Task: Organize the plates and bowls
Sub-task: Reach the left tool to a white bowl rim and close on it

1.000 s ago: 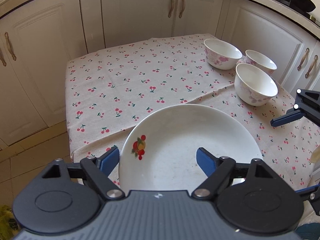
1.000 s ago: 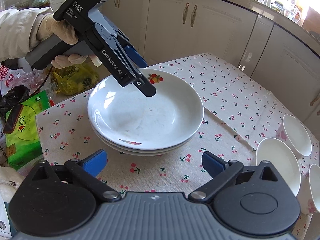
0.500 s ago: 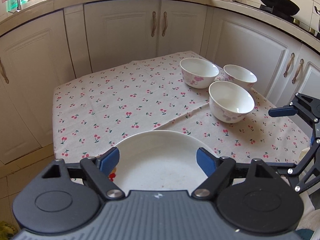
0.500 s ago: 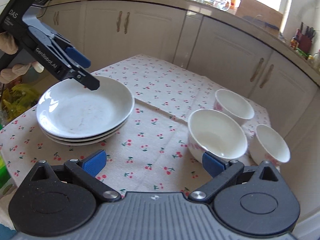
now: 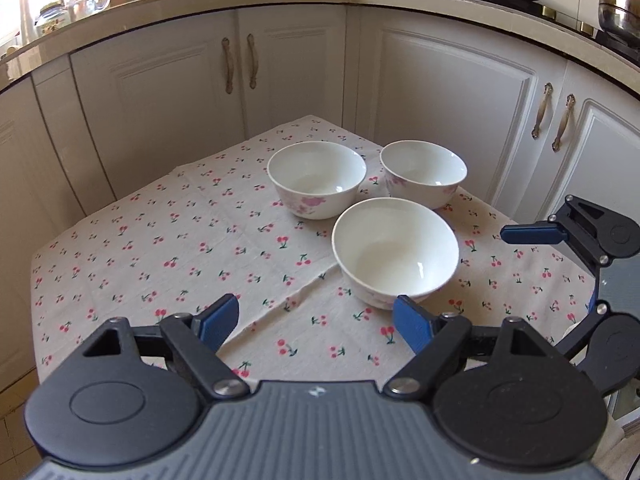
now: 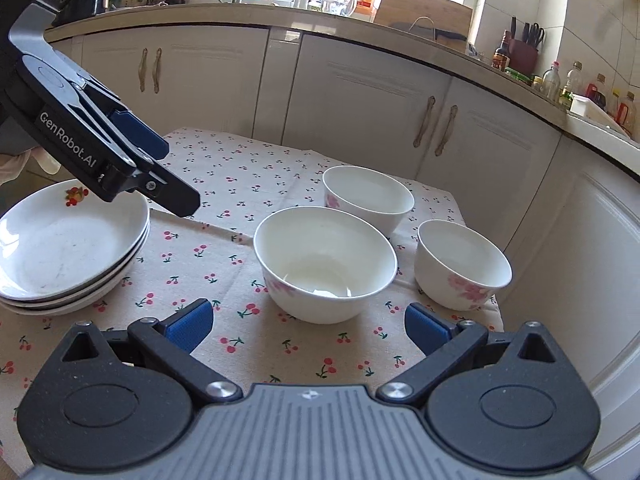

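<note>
Both views swung off the plate stack (image 6: pixel 68 248) onto three bowls (image 5: pixel 396 252) standing close together on the surface (image 5: pixel 160 248). Your left hand-held gripper (image 5: pixel 316 320) and right hand-held gripper (image 6: pixel 308 326) were released, empty. Grabbing the nearest bowl could have knocked its neighbours.

Each gripper is black with a grey ribbed middle and two round black discs. The left gripper (image 5: pixel 316 322) has blue pads (image 5: pixel 218 320) and shiny silver screws (image 5: pixel 226 387). The right gripper (image 6: pixel 308 326) looks the same. At upper left of the right view, white letters (image 6: pixel 68 142) say "GenRobot.AI".
</note>
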The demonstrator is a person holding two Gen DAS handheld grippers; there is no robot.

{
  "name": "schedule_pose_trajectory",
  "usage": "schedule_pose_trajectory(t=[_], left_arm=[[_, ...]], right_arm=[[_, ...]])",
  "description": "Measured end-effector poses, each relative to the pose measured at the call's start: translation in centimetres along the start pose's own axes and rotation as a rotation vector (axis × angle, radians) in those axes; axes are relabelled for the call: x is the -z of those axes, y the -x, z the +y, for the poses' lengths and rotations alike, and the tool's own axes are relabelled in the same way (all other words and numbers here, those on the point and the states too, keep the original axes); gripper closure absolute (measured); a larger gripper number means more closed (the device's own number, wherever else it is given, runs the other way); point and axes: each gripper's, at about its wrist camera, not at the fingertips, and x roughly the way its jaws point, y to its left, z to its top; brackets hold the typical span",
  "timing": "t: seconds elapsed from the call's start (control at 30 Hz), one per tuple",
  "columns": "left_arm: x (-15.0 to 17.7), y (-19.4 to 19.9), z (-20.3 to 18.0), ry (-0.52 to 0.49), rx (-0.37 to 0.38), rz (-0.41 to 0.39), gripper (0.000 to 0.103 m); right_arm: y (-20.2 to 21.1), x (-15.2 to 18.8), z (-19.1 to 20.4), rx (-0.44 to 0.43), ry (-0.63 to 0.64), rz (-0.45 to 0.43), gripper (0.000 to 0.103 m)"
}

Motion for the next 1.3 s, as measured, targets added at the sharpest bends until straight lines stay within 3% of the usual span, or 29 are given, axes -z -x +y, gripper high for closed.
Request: schedule_pose_trajectory(t=[0.5, 0.9, 1.3], left_arm=[[-3.3, -7.8, -2.0, -0.035, 0.085, 0.078, 0.029], [-3.6, -9.9, -2.2, -0.03, 0.117, 0.097, 0.036], [-3.9, -10.1, -2.4, -0.039, 0.141, 0.093, 0.04]], right_arm=[[-4.8, 0.4, -2.3, -0.035, -0.039, 0.007, 0.001], [-6.4, 0.2, -2.8, -0.057, -0.046, 0.004, 0.013], [-6.4, 0.2, -2.7, -0.062, -0.029, -0.004, 0.014]])
